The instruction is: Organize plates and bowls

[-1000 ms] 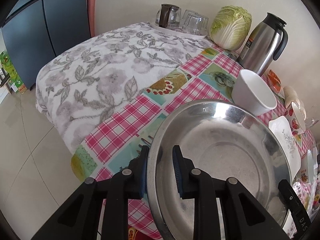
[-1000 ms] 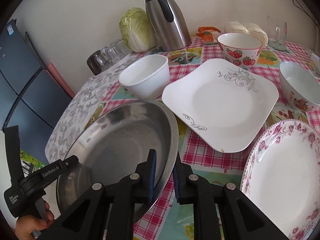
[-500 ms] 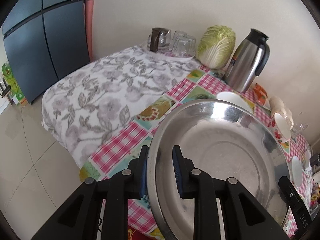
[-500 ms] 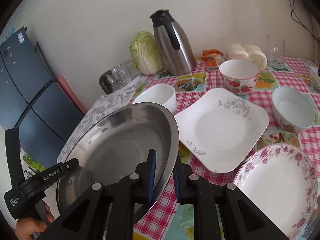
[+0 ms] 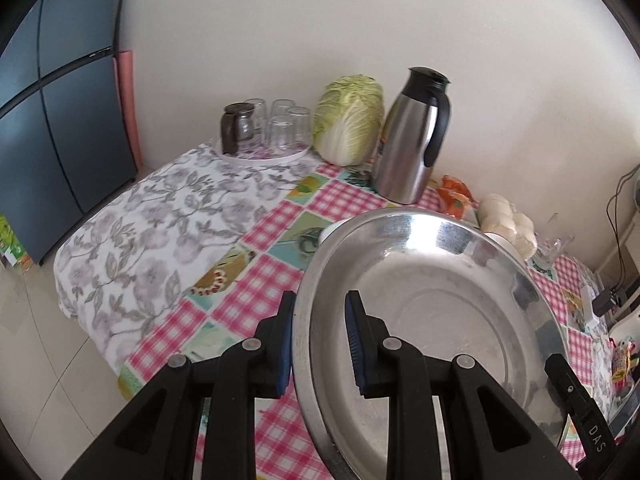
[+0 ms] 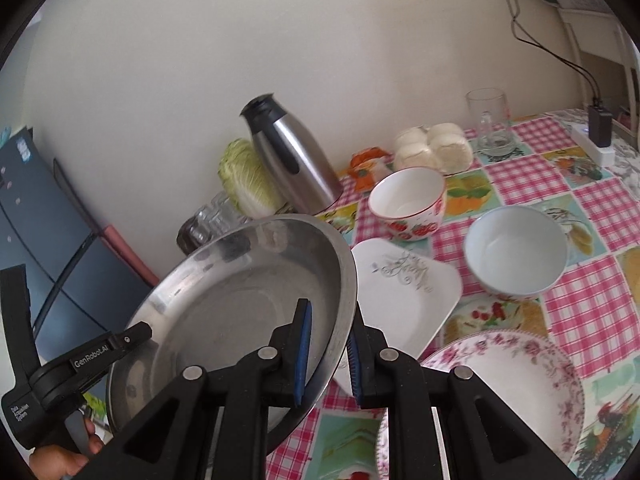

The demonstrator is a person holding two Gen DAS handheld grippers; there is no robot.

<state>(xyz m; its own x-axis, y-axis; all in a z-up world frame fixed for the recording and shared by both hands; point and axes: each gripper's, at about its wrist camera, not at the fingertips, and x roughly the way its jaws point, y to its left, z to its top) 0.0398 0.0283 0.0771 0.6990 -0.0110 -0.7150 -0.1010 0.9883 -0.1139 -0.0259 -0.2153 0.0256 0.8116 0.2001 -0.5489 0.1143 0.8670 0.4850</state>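
A large steel basin hangs above the table, held by both grippers. My left gripper is shut on its left rim, and my right gripper is shut on its right rim. Across the basin in the right wrist view I see the left gripper's body and a hand. On the checked cloth lie a white square plate, a flowered round plate, a strawberry bowl and a pale bowl. The edge of a white bowl peeks out behind the basin.
At the wall stand a steel thermos jug, a cabbage and a tray of upturned glasses. White buns, a glass mug and a power strip sit at the far right. A dark fridge stands left of the table.
Both grippers have risen with the basin and pulled back from the table. The dishes now lie lower and farther off, and the white bowl has slipped behind the basin in both views.
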